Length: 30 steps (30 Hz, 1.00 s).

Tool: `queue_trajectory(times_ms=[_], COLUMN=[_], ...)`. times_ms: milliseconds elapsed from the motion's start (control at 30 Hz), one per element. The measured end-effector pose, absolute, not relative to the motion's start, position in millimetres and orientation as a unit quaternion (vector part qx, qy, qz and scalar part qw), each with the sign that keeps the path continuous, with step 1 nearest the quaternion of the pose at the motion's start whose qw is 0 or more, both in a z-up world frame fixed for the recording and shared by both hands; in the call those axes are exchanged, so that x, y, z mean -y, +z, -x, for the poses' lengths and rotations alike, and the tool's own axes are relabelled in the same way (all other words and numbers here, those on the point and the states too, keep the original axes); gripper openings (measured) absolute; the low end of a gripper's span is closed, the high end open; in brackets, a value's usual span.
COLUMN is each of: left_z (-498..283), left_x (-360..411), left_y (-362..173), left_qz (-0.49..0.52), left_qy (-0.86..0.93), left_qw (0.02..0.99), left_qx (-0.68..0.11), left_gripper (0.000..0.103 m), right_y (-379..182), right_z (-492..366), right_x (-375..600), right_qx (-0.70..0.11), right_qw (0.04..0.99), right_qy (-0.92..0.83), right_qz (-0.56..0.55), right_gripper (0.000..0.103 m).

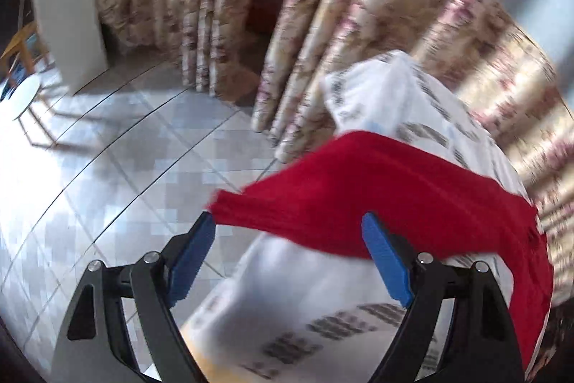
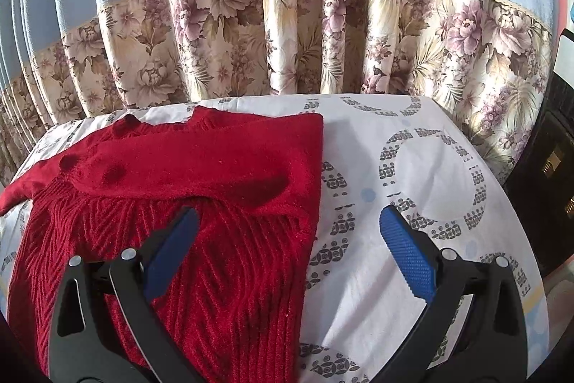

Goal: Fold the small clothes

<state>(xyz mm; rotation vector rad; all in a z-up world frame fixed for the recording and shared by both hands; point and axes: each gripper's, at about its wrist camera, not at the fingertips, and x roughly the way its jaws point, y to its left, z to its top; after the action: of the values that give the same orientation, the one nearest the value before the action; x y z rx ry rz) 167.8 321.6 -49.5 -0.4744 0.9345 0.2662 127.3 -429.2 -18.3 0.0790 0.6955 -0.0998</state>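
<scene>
The red knitted sweater (image 2: 186,203) lies on the white patterned cloth (image 2: 412,167) covering the table, toward its left half, its long axis running from the near edge toward the floral curtain (image 2: 287,31). The right gripper (image 2: 288,246) hangs wide over the sweater's right edge, holding nothing. The left gripper (image 1: 288,257), jaws wide and empty, sits beside the sleeve overhanging the table's left edge, seemingly nearer to it. The body is ribbed, the folded-over sleeve fuzzier.

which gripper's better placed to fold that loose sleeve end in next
Left, probably. The left gripper hangs open right at the red sweater's loose sleeve end. The right gripper hovers open at the opposite edge.
</scene>
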Motion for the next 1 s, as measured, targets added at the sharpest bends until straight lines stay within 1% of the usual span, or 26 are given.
queue_trajectory(times_ms=[167,300,333,367,400,433,467,500,533,567,633,667,733,867,1000], left_z=[-182.4,-188.7,-188.5,-188.0,-188.3,-191.4,-193.0,-192.8,-193.3,-193.0,-193.7,-193.6,-193.0,-192.5,-200.4], left_x=[-297.3,-290.1,-289.0,-289.4,-287.1,-288.6,-288.7,-288.9,-289.6,-291.0,-290.1,-287.6,-281.5,-268.1,-238.7], left_y=[-55.0,-60.8,-60.7,-60.4,-58.5,-58.2,-56.7,-54.3,-51.8,-50.0,-45.4,-42.7,-35.2,-17.1,2.9], left_qz=[0.195,0.189,0.19,0.191,0.186,0.18,0.173,0.167,0.162,0.16,0.158,0.154,0.143,0.141,0.146], left_qy=[0.123,0.141,0.145,0.145,0.15,0.155,0.163,0.171,0.18,0.182,0.182,0.183,0.188,0.191,0.162], left_qw=[0.862,0.867,0.868,0.87,0.873,0.875,0.877,0.88,0.881,0.883,0.888,0.891,0.898,0.909,0.921], left_qx=[-0.451,-0.439,-0.435,-0.431,-0.425,-0.421,-0.417,-0.411,-0.406,-0.402,-0.393,-0.387,-0.372,-0.342,-0.324], left_gripper=[0.085,0.085,0.083,0.076,0.073,0.066,0.055,0.048,0.037,0.029,0.022,0.02,0.019,0.019,0.019], right_y=[-15.7,-14.2,-15.1,-16.3,-16.7,-16.7,-16.7,-16.5,-16.6,-16.5,-17.0,-17.5,-18.4,-19.8,-20.2], right_z=[-124.6,-123.2,-123.8,-124.4,-124.7,-124.7,-124.7,-124.6,-124.6,-124.5,-125.2,-125.5,-125.8,-126.5,-127.6], right_x=[427.8,427.7,429.3,430.7,431.2,431.9,432.1,432.5,432.7,432.2,431.9,432.0,432.2,431.2,428.1], right_qx=[-0.328,-0.321,-0.323,-0.325,-0.326,-0.327,-0.327,-0.326,-0.327,-0.327,-0.329,-0.329,-0.331,-0.333,-0.335], right_qw=[0.942,0.943,0.942,0.941,0.941,0.941,0.941,0.941,0.941,0.941,0.94,0.94,0.939,0.939,0.939], right_qy=[-0.072,-0.092,-0.09,-0.089,-0.09,-0.089,-0.089,-0.088,-0.088,-0.088,-0.087,-0.087,-0.086,-0.085,-0.082], right_qz=[-0.022,-0.001,-0.004,-0.007,-0.007,-0.009,-0.01,-0.011,-0.012,-0.011,-0.011,-0.011,-0.011,-0.011,-0.008], right_gripper=[0.1,0.1,0.1,0.1,0.1,0.1,0.1,0.1,0.1,0.1,0.1,0.1,0.1,0.1,0.1])
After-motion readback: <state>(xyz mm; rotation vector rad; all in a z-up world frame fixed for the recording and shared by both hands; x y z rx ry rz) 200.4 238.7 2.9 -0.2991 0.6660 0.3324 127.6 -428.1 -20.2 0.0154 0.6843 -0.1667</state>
